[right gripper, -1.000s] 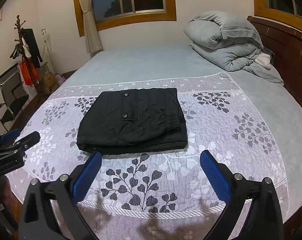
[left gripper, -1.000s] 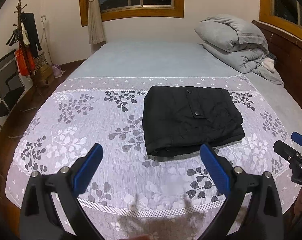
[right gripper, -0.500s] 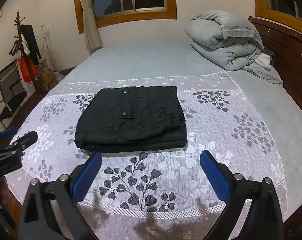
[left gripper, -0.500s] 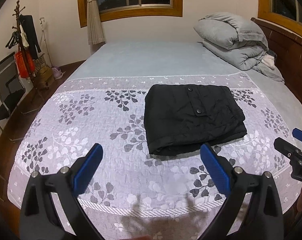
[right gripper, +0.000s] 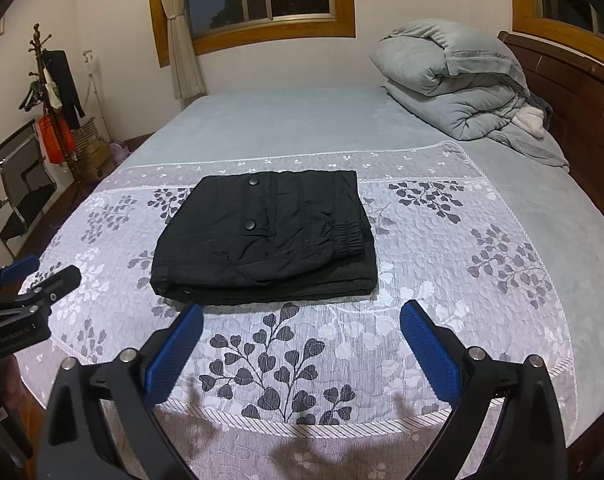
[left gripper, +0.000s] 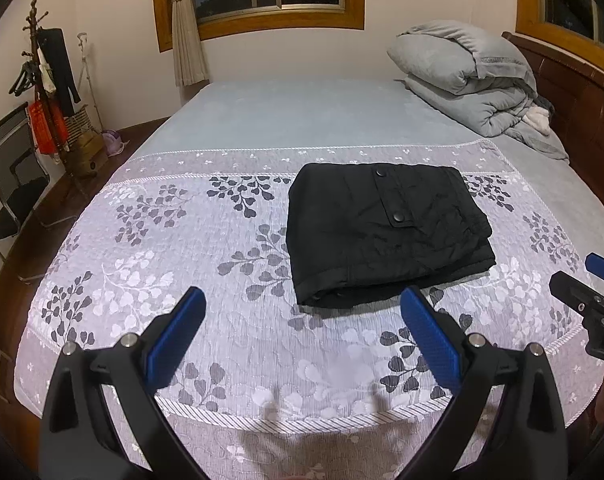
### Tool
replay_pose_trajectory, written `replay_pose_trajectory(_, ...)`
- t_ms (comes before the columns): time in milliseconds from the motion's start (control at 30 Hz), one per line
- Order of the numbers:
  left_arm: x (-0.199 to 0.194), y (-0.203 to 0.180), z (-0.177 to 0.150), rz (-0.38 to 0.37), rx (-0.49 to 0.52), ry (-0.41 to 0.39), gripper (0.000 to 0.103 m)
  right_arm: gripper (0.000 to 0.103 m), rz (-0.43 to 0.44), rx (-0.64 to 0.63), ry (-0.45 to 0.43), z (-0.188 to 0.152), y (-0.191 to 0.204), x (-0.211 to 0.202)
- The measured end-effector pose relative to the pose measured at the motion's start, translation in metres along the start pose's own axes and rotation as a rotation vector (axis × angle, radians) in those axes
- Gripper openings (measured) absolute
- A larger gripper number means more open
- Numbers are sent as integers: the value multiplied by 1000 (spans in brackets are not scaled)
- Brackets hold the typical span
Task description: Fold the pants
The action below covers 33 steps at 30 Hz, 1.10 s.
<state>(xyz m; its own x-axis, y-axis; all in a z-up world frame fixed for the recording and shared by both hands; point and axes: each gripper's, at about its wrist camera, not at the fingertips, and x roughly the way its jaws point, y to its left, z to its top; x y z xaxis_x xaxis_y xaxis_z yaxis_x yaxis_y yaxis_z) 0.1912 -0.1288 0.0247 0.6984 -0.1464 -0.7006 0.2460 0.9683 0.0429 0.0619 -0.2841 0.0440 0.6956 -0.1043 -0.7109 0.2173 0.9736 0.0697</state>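
Black fabric pants [left gripper: 385, 236], folded into compact rectangular stack with two snap buttons on top, lie on white bedspread with grey leaf print [left gripper: 150, 280], toward foot of bed. Left gripper [left gripper: 300, 334] and right gripper [right gripper: 300, 344], blue-padded, hover over bedspread edge short of stack, jaws spread wide, holding nothing. Folding looks finished. Next move, if any, likely only squaring uneven right-hand layers; otherwise hands off.
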Motion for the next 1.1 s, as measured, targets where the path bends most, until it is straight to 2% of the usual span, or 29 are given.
replay_pose_trajectory(1100,4,-1,1,-4,4,3,99,99,2,-3,1,3,0,2)
